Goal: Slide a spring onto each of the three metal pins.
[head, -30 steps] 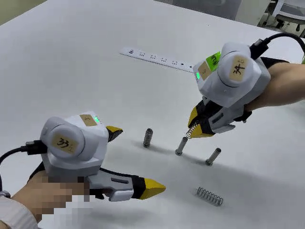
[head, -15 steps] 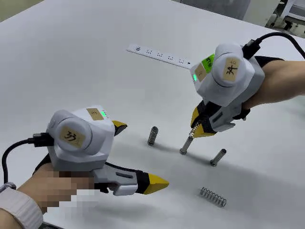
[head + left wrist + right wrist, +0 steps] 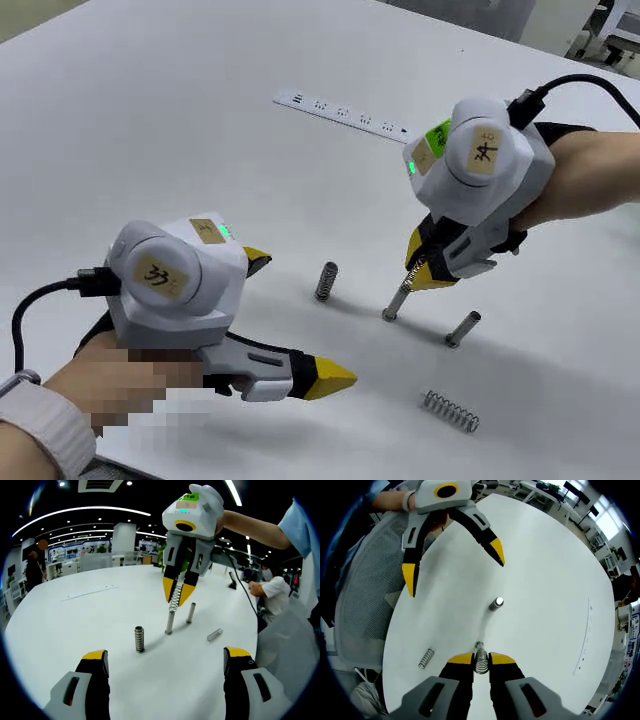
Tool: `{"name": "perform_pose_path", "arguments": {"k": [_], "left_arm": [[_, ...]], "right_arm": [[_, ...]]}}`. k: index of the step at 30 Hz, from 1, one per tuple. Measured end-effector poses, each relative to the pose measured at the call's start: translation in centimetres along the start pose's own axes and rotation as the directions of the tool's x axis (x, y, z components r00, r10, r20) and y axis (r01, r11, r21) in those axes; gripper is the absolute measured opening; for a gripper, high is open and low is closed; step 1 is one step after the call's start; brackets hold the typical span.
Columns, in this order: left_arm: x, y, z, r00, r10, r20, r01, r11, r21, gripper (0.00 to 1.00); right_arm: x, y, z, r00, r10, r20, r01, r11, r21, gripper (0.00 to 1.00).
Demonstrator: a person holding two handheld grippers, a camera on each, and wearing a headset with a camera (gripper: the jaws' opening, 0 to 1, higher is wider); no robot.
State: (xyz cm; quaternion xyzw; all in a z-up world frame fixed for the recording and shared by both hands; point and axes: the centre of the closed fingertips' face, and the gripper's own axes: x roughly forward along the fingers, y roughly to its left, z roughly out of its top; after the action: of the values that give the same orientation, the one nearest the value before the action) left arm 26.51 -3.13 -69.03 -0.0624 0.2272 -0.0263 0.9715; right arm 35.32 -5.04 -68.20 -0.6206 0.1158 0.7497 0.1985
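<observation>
Head view: right hand-held gripper (image 3: pixel 420 272) pinching a spring (image 3: pixel 412 274) by its upper coils, lower end at the tip of the middle pin (image 3: pixel 396 303); cannot tell whether threaded on or only touching. Left of it, a sleeved pin (image 3: pixel 326 281) with its coil already on. Right of it, a bare pin (image 3: pixel 462 329). Nearer the person, a loose spring (image 3: pixel 450 411) lying flat on the white surface (image 3: pixel 150 120). Left hand-held gripper (image 3: pixel 297 318) spread wide, holding nothing, well apart from the pins. Left gripper view: own jaws spread far apart at the bottom; right hand-held gripper (image 3: pixel 178 594) overhead, spring (image 3: pixel 174 600) hanging between the yellow tips, roughly in line with the middle pin (image 3: pixel 170 623). Right gripper view: looking down along the spring (image 3: pixel 480 661), middle pin (image 3: pixel 478 644) just past it, seemingly a shade off the bore. Risks, judged from here: coil end catching on the pin's rim and buckling if pushed down off-axis. Pin, free-standing as far as visible, tipping under a sideways nudge and knocking its neighbours. Spring squirting out of the jaws if squeezed harder, or toppling off if let go before enough coils are over the pin. Two springs to go, counting this one.
</observation>
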Motion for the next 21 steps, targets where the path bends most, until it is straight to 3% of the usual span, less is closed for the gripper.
{"name": "perform_pose_path", "arguments": {"k": [21], "left_arm": [[0.0,-0.2,-0.2,1.0000,-0.005,-0.008,0.005,1.000,-0.005,0.96]], "right_arm": [[1.1,0.1,-0.3,0.9997,0.016,-0.021,-0.016,1.000,-0.006,0.13]]}}
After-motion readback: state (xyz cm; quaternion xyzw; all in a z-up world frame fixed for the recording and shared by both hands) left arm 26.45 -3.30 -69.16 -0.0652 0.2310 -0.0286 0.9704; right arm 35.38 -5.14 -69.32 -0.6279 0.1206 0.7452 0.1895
